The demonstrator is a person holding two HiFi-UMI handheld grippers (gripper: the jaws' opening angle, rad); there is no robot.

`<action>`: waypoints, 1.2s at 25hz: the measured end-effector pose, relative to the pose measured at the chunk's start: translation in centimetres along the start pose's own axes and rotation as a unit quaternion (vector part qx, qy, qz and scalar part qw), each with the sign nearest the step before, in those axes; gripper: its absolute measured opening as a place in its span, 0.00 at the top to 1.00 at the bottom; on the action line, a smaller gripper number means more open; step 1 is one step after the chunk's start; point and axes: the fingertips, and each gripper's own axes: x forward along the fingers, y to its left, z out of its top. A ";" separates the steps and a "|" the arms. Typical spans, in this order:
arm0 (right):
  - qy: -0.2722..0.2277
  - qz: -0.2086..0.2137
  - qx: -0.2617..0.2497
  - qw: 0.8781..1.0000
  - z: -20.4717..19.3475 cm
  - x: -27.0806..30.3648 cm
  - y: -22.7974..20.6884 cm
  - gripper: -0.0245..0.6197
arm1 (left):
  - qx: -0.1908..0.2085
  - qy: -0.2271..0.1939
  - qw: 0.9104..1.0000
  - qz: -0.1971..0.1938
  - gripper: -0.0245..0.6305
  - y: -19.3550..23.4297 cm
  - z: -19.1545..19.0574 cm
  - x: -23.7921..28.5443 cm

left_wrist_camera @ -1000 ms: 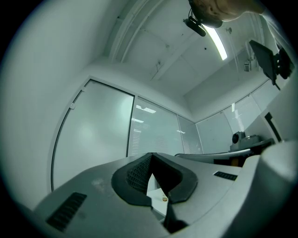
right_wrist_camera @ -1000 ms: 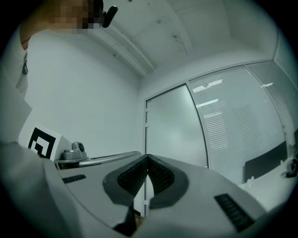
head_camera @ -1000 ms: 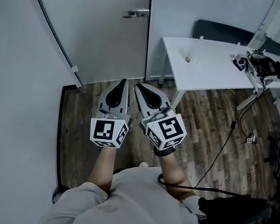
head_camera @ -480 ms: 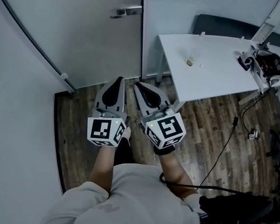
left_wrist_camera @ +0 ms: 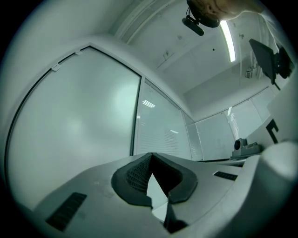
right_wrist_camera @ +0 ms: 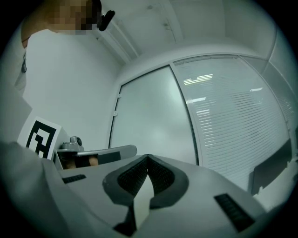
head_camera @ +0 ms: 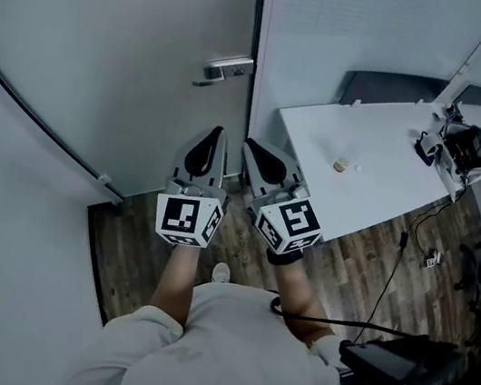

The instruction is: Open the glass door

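Frosted glass door (head_camera: pixel 110 44) stands ahead of me, white table (head_camera: pixel 381 180) at its right. My left gripper (head_camera: pixel 217 134) and right gripper (head_camera: pixel 250 146) point towards it, jaws pressed together, empty. Its metal handle (head_camera: pixel 226 69) sits near, untouched. Marker cubes (head_camera: pixel 188 217) show black squares.

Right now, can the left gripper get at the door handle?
Likely yes: nothing stands between the left gripper and the door handle; it points that way, jaws shut, not yet touching.

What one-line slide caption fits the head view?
Left grey tool and right grey tool, both shut, face a frosted glass door with silver lever handle.
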 end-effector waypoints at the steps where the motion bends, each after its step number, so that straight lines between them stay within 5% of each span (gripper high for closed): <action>1: 0.000 -0.001 0.000 1.000 -0.3 1.8 -0.2 0.96 | -0.001 0.001 1.000 0.000 0.96 1.6 -0.4 0.9; 5: 0.015 -0.001 -0.003 1.000 -2.1 6.8 -1.4 0.96 | -0.016 0.015 1.000 0.004 0.96 6.3 -3.3 3.9; 16: 0.040 0.008 0.030 0.999 -6.2 13.5 -9.8 0.96 | -0.002 0.085 0.996 0.010 0.96 10.5 -11.2 12.8; 21: 0.053 0.008 0.060 0.997 -8.0 16.6 -14.4 0.96 | -0.007 0.146 0.989 0.012 0.96 13.1 -15.2 17.1; 30: 0.076 0.006 0.083 0.994 -11.1 19.7 -20.1 0.96 | 0.051 0.240 0.969 0.011 0.96 16.9 -22.3 21.6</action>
